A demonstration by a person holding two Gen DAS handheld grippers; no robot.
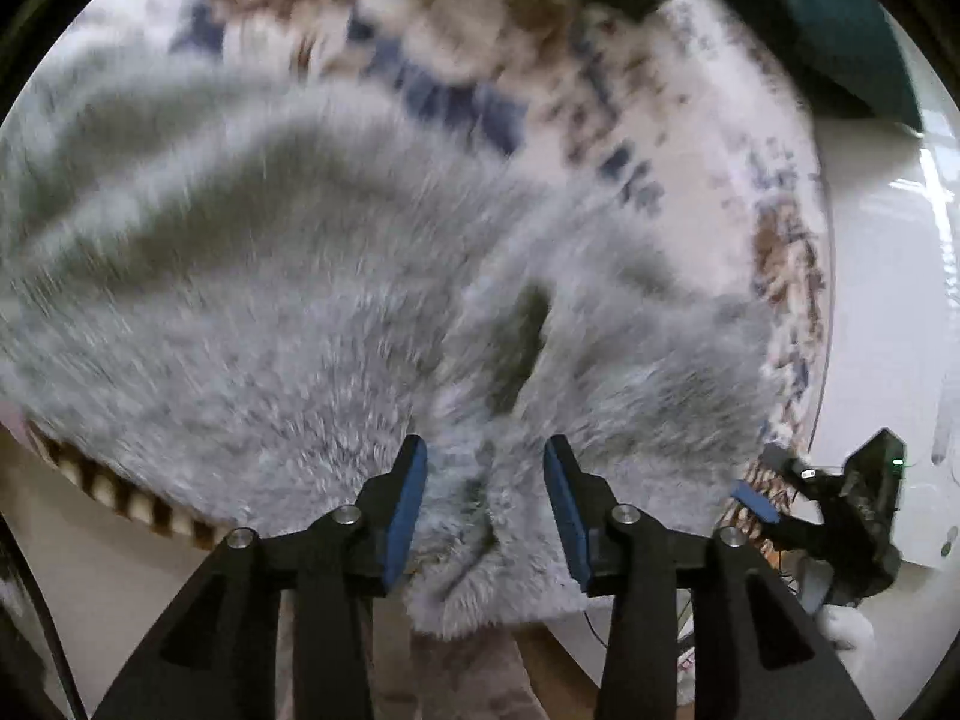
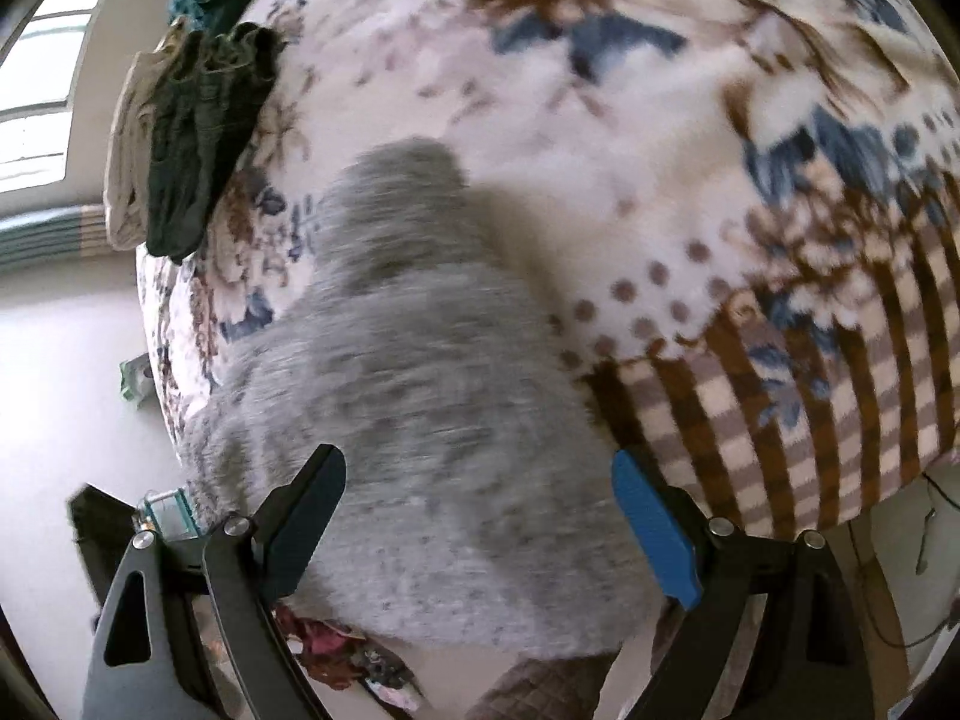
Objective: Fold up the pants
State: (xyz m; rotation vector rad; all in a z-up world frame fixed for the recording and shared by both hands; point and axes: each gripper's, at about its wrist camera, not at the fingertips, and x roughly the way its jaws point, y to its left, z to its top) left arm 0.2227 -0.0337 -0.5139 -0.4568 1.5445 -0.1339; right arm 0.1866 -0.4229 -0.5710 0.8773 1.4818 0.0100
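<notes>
Grey fuzzy pants (image 2: 414,396) lie spread on a table covered by a floral blanket (image 2: 690,138), white with blue and brown flowers and a brown checked border. All places below are given relative to the pants.

Surroundings: beyond the far end of the pants, at the blanket's far left edge, sits a dark green crumpled garment (image 2: 204,138) on top of a pale cloth (image 2: 129,138); well apart from the pants. A teal fabric (image 1: 822,18) lies further off at that same far corner. Below the near hem, off the table, a reddish bundle (image 2: 324,648) is on the floor. Nothing lies on top of the pants. No containers identifiable.

Left gripper (image 1: 486,498): jaws partly apart, blue pads on either side of a raised ridge of the pants' near edge. The pile sits between the pads but does not look pinched; both frames are motion-blurred, so contact is uncertain.

Right gripper (image 2: 480,516): jaws wide apart, hovering over the near part of the pants, pads clear of the fabric. In the left wrist view it shows just beside the pants' right edge (image 1: 840,504), over the blanket rim.
</notes>
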